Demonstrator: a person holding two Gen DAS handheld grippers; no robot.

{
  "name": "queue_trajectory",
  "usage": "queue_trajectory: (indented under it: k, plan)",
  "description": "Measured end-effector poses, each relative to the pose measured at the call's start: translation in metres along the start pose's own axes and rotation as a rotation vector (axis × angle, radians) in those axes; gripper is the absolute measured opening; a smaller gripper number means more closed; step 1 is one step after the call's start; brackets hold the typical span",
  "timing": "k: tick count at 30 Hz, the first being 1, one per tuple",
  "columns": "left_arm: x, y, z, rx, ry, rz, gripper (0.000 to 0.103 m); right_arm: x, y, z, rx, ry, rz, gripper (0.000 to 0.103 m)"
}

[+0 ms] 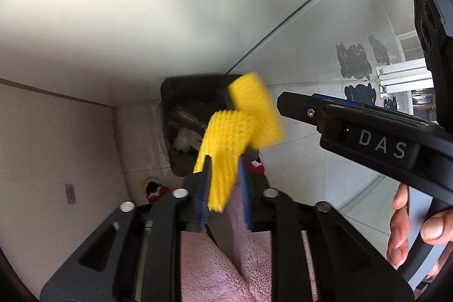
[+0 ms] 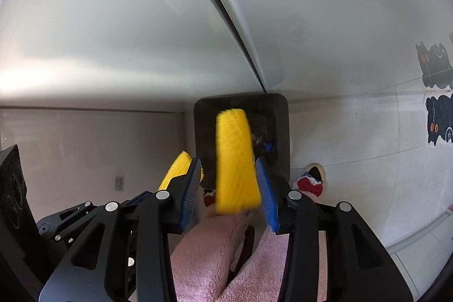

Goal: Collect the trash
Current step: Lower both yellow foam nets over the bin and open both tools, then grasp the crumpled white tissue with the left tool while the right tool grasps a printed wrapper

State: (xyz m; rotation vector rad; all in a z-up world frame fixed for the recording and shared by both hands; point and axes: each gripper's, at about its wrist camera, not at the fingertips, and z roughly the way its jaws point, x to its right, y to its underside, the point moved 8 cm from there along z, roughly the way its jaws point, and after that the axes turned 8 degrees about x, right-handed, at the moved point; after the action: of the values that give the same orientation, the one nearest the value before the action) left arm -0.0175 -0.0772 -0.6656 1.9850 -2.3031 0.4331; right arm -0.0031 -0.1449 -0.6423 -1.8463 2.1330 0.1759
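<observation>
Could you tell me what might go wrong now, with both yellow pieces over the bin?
1. The blurred yellow ribbed piece in the open right tool overlaps the dark square bin's near rim and may land on the tiled floor.
2. The second yellow ribbed piece hangs at the left tool's tips and might snag there.

Pale tiled floor (image 2: 354,132) carries a dark bin (image 2: 280,132) and cat-shaped mats (image 2: 437,118)

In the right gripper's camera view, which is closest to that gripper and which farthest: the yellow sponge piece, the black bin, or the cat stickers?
1. Yellow sponge piece, between the right gripper fingers.
2. Black bin, just beyond, on the floor below.
3. Cat stickers, far right on the floor tiles.
</observation>
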Motion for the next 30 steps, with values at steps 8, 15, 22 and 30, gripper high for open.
queue_trajectory:
  k: [8,15,22,30]
  plan:
    - [-0.005,-0.006,-0.024,0.047,-0.019,0.008,0.066,-0.002,-0.004,-0.012,0.03,0.029,-0.026,0.079]
    - [-0.003,-0.01,-0.063,0.095,-0.016,0.032,0.082,-0.001,-0.006,-0.043,0.047,0.038,-0.065,0.093]
    - [0.005,-0.013,-0.113,0.157,-0.011,0.083,0.087,0.0,-0.007,-0.092,0.09,0.012,-0.074,0.097]
    - [0.001,-0.024,-0.193,0.265,-0.017,0.075,0.093,-0.009,-0.012,-0.17,0.202,-0.011,-0.094,0.098]
